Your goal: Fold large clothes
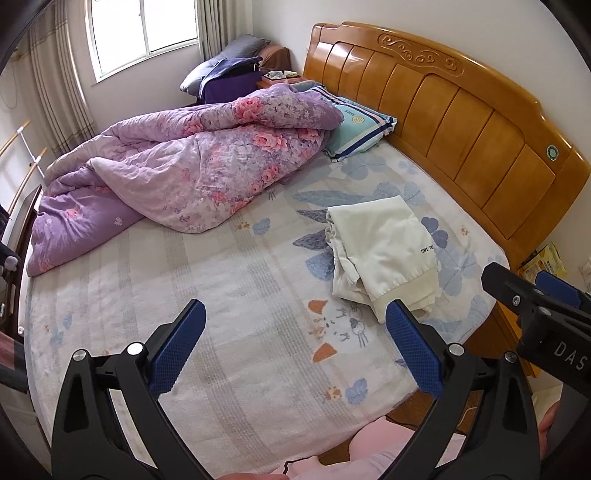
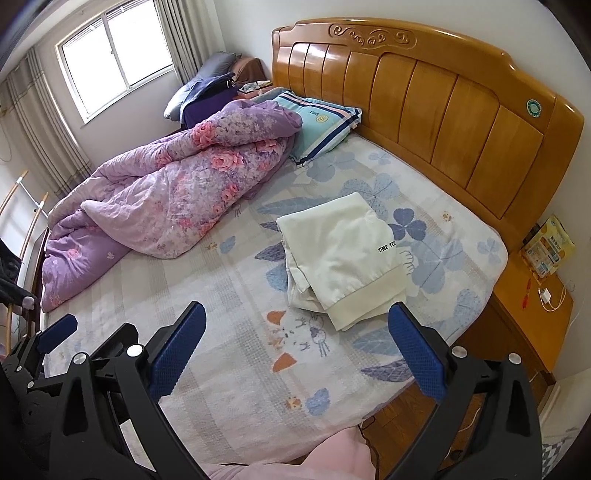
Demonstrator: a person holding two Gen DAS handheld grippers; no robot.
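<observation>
Two grippers, left (image 1: 295, 354) and right (image 2: 297, 356), hover with jaws spread wide and empty; a folded cream garment (image 2: 341, 258) lies on the bed (image 2: 221, 387) just beyond the jaws, nearer each right finger

daylit window (image 1: 142, 31); wooden headboard (image 1: 443, 99); patterned bed (image 1: 236, 280); white walls

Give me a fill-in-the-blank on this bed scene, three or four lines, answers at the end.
1. The cream garment on the bed sheet is already ____.
2. The left tool and right tool both stand ____, holding nothing.
3. The purple floral quilt lies bunched on the side of the bed nearer the ____.
4. The striped pillow rests against the wooden ____.

Answers: folded; open; window; headboard
</observation>
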